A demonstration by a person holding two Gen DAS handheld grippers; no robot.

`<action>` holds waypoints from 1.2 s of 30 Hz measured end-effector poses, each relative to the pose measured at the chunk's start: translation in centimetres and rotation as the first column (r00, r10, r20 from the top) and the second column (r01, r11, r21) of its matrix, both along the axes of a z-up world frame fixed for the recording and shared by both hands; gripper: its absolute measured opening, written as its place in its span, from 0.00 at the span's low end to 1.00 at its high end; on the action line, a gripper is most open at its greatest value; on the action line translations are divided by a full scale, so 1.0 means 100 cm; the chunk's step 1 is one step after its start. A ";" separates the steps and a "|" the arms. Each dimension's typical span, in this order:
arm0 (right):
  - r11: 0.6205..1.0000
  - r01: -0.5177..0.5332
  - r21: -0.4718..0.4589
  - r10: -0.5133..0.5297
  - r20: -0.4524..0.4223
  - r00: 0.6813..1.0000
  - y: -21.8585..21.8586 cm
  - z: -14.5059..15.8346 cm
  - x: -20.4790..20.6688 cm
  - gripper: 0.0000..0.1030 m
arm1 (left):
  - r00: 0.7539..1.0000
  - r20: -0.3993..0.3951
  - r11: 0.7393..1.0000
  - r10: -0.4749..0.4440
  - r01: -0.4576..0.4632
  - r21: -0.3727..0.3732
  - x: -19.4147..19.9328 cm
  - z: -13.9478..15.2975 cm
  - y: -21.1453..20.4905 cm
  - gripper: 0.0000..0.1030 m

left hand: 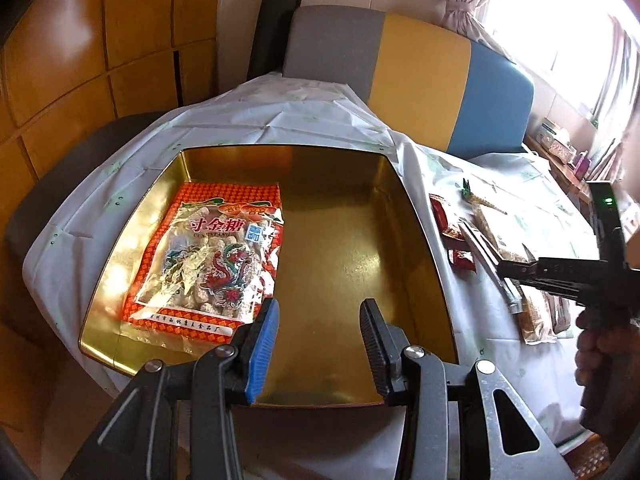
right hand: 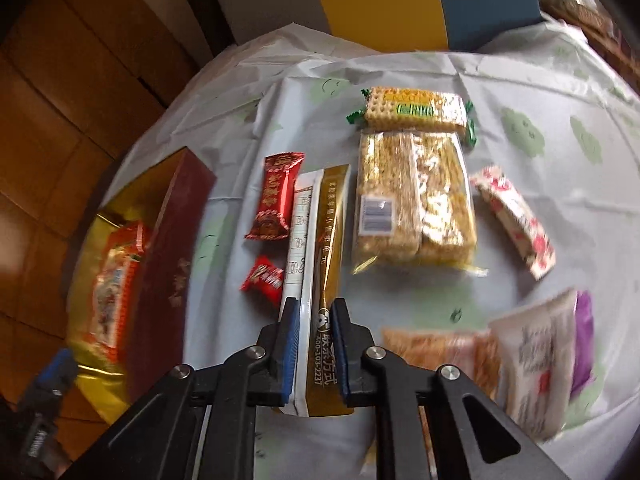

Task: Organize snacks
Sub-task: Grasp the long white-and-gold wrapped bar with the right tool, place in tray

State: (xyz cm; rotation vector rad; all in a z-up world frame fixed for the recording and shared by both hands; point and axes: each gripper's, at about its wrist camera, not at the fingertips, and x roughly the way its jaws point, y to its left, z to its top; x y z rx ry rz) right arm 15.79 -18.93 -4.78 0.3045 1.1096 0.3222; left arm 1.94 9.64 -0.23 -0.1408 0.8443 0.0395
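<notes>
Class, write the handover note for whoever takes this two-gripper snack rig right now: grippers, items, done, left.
Left gripper: open, empty, above the gold tin.
Right gripper: shut on the long white-and-gold packet, which lies on the tablecloth.
Done: the orange candy bag lies in the tin.
Left: the held packet, two red packets, crackers, puffed-rice bars and other wrapped snacks remain outside the tin.

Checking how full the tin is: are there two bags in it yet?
No, the gold tin holds only one red candy bag, lying on its left side; the rest of its floor is bare.
</notes>
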 end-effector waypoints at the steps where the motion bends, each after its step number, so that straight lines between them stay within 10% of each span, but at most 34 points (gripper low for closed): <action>1: 1.000 0.009 0.020 -0.009 0.004 1.000 -0.001 0.003 -0.005 0.15 | 1.000 0.001 1.000 0.002 -0.002 0.002 -0.001 0.000 0.000 0.42; 17: 0.997 -0.064 0.045 0.054 0.197 0.979 0.044 0.068 -0.042 0.09 | 0.998 0.000 0.998 0.060 -0.060 -0.005 -0.013 -0.004 0.015 0.49; 36: 0.961 -0.168 -0.222 0.170 -0.012 0.985 0.068 -0.006 -0.040 0.38 | 0.998 0.001 0.998 0.058 -0.058 -0.004 -0.014 -0.007 0.014 0.50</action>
